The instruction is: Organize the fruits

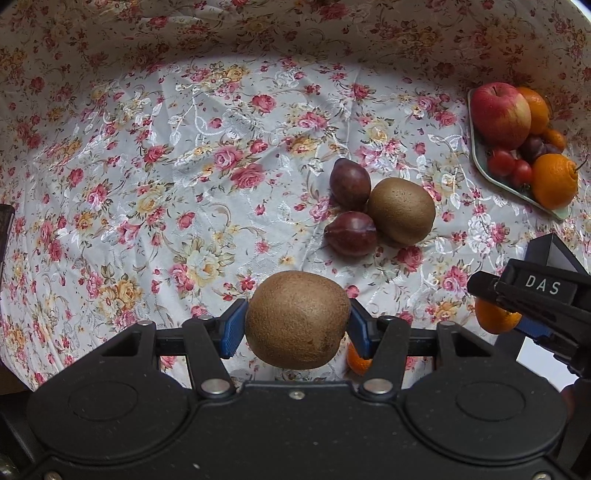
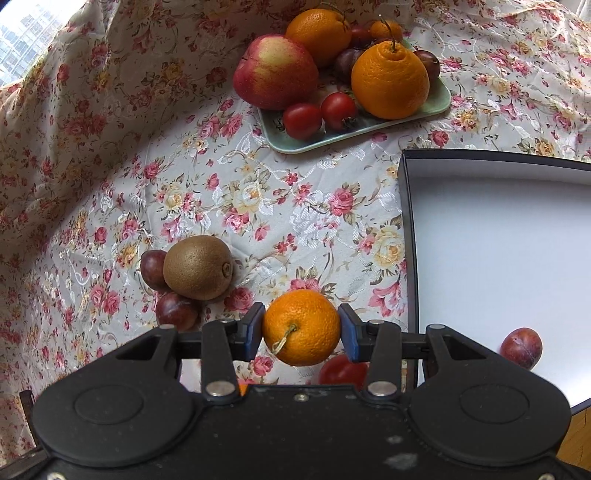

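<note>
- Fruit count, left wrist view, left to right: one brown fuzzy oval kiwi (image 1: 297, 319) in the left gripper (image 1: 297, 328); a small orange fruit (image 1: 357, 360) partly hidden below it; two dark purple round plums (image 1: 350, 183) (image 1: 350, 233) and a second brown kiwi (image 1: 402, 211) lying touching one another on the white floral-print tablecloth (image 1: 184, 184).
- Pale green rectangular ceramic tray (image 1: 480, 158), far right: one red-yellow apple (image 1: 500, 114), two small red tomatoes (image 1: 500, 162) (image 1: 521, 172), one large knobbed orange (image 1: 554, 181), further oranges and a dark plum behind; exact count there cannot be told in this view.
- Right wrist view: the tray (image 2: 295, 146) also holds a second large orange (image 2: 317, 35), a small orange (image 2: 386, 29) and dark plums (image 2: 349, 62).
- Black-rimmed white shallow box (image 2: 480, 240), right of the cloth: one reddish plum (image 2: 521, 348) inside.
- A red fruit (image 2: 341, 371) lies beneath the right gripper (image 2: 301, 330); kind uncertain.
- Left gripper: blue pads (image 1: 233, 328) part-way apart, clamped on the kiwi's two sides; fruit clear of the cloth. Gripper points straight down.
- Right gripper: blue pads (image 2: 255, 328) part-way apart, clamped on one small round orange with a dry stem (image 2: 301, 326), held above the cloth, just left of the box. Gripper points steeply down.
- Right gripper's black body (image 1: 535, 299), marked "DAS", shows at the right edge of the left view, its orange (image 1: 495, 319) partly visible.
</note>
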Demonstrator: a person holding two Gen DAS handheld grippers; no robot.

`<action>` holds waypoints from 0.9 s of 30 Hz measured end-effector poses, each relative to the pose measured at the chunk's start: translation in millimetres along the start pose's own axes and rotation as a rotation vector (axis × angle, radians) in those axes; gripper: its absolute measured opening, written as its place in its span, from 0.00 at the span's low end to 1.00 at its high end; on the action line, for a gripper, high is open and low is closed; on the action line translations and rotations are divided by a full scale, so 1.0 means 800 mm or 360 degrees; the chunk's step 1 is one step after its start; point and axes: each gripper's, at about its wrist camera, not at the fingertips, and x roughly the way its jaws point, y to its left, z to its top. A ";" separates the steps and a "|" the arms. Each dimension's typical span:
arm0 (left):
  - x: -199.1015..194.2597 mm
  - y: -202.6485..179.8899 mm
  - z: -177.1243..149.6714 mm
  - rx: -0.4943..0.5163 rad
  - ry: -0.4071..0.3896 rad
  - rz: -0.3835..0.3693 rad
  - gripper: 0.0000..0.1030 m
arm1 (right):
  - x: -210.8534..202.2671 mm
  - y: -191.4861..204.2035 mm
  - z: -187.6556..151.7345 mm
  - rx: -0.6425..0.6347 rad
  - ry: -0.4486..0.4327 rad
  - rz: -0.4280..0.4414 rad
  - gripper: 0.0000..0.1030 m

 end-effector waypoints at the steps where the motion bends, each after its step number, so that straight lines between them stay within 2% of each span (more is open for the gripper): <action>1: 0.000 -0.004 0.000 0.0006 0.0001 0.0002 0.59 | -0.002 -0.003 0.001 0.0009 -0.0004 0.0004 0.44; 9: -0.004 -0.033 -0.002 0.0056 -0.0010 -0.0012 0.57 | -0.010 -0.026 0.008 0.0064 -0.0020 0.0003 0.44; 12: -0.007 -0.046 -0.003 0.0080 -0.0023 -0.0020 0.52 | -0.013 -0.034 0.009 0.0082 -0.0024 -0.0002 0.44; 13: -0.010 -0.051 -0.003 0.0095 -0.0038 -0.0023 0.46 | -0.015 -0.038 0.010 0.0089 -0.0027 -0.0002 0.44; 19: -0.024 -0.071 -0.003 0.0183 -0.0147 -0.0006 0.46 | -0.021 -0.055 0.011 0.0107 -0.0024 0.0027 0.43; 23: -0.017 -0.061 0.002 0.0140 -0.0126 -0.0010 0.50 | -0.021 -0.060 0.012 0.0095 -0.0055 -0.0035 0.43; 27: -0.007 -0.040 0.006 0.0060 -0.0086 -0.0011 0.50 | -0.025 -0.063 0.013 0.0123 -0.0062 -0.0011 0.43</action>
